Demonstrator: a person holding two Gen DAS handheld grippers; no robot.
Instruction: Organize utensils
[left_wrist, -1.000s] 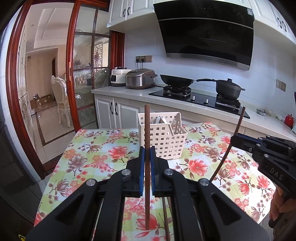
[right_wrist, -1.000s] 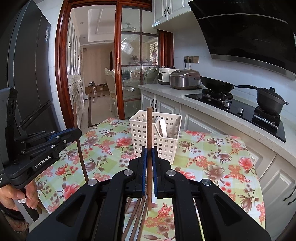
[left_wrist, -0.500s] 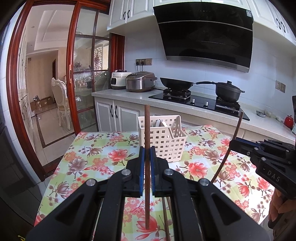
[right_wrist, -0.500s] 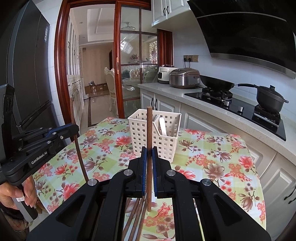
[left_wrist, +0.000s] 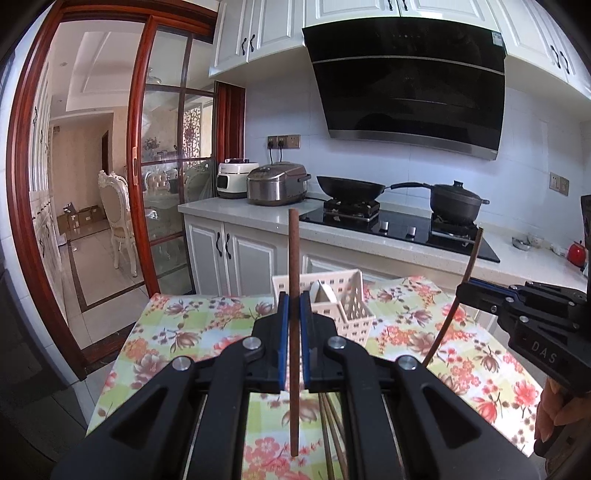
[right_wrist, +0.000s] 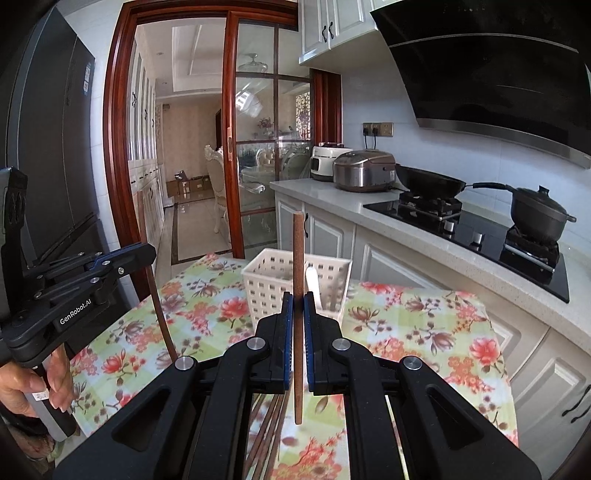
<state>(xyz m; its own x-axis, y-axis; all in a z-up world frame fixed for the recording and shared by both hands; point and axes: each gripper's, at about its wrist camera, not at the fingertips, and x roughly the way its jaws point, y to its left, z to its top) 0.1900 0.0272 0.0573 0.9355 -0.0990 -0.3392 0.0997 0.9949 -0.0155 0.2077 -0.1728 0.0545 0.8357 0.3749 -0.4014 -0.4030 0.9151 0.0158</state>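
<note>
One brown chopstick (left_wrist: 294, 295) stood upright, clamped in the left gripper (left_wrist: 291, 314); a second chopstick (right_wrist: 297, 295) was likewise clamped in the right gripper (right_wrist: 297, 314). Both hung above the floral tablecloth (left_wrist: 192, 332), near the white slotted basket (right_wrist: 273, 284).

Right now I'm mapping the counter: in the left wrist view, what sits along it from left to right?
White cooker → silver rice cooker → black wok → lidded black pot → red kettle.

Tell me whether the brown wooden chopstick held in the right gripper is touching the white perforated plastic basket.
Apart. In the right wrist view the brown wooden chopstick stands upright, clamped in the right gripper, its lower end hanging above the tablecloth well short of the white perforated plastic basket.
</note>
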